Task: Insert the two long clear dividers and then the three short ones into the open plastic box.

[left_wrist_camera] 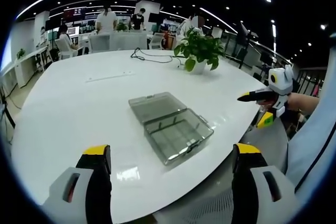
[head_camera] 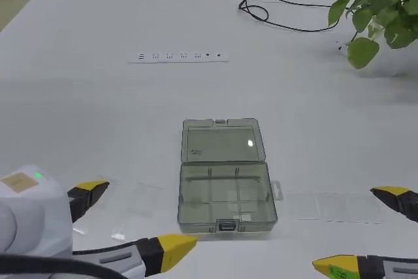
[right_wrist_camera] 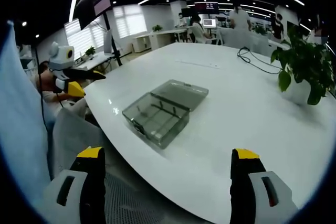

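Note:
The smoky clear plastic box point(head_camera: 225, 199) lies open near the table's front edge, its lid point(head_camera: 223, 142) flat behind it. Thin partition lines show inside the tray. Clear divider pieces lie flat on the table left point(head_camera: 140, 199) and right point(head_camera: 339, 206) of the box. My left gripper point(head_camera: 134, 219) is open at the lower left, nothing between its yellow-tipped fingers. My right gripper point(head_camera: 362, 229) is open at the lower right, also holding nothing. In the left gripper view the box point(left_wrist_camera: 176, 132) sits ahead of the left gripper point(left_wrist_camera: 171, 151). The right gripper point(right_wrist_camera: 167, 153) faces the box point(right_wrist_camera: 156, 119) from the other side.
A white power strip point(head_camera: 179, 56) lies across the middle of the table. A black cable point(head_camera: 274, 11) loops at the back. A potted plant point(head_camera: 379, 11) stands at the back right. Bare white table surrounds the box.

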Motion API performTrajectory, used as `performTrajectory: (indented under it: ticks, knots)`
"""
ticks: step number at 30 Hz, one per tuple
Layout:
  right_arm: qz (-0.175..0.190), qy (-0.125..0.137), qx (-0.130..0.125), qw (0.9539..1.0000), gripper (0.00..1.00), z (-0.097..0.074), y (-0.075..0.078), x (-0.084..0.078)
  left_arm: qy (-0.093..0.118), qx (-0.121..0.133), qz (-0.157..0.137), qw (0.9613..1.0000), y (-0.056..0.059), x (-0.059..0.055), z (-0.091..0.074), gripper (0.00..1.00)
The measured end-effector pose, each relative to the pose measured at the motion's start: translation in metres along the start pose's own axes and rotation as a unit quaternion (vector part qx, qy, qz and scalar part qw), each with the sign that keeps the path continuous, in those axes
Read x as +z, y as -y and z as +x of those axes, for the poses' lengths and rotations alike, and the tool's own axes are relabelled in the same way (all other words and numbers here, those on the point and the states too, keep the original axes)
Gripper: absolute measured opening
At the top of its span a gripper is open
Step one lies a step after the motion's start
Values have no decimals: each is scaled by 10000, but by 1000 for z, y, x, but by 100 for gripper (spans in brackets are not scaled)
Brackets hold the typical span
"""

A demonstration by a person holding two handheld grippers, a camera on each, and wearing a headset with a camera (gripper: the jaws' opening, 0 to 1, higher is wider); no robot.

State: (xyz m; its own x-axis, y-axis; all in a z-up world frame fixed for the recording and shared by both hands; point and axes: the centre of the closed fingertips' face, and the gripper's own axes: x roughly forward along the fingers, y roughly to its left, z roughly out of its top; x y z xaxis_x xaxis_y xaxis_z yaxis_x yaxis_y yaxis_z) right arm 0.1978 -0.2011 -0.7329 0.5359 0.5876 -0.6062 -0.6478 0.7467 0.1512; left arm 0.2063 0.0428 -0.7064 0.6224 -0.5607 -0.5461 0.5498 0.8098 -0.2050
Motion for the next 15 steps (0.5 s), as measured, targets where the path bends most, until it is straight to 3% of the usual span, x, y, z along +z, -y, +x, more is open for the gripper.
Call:
performTrajectory:
  ticks: [15]
  knots:
    - [-35, -110, 41, 9999, 100, 2, -3, -4, -388, 147, -350, 9985, -22, -26, 8, 90]
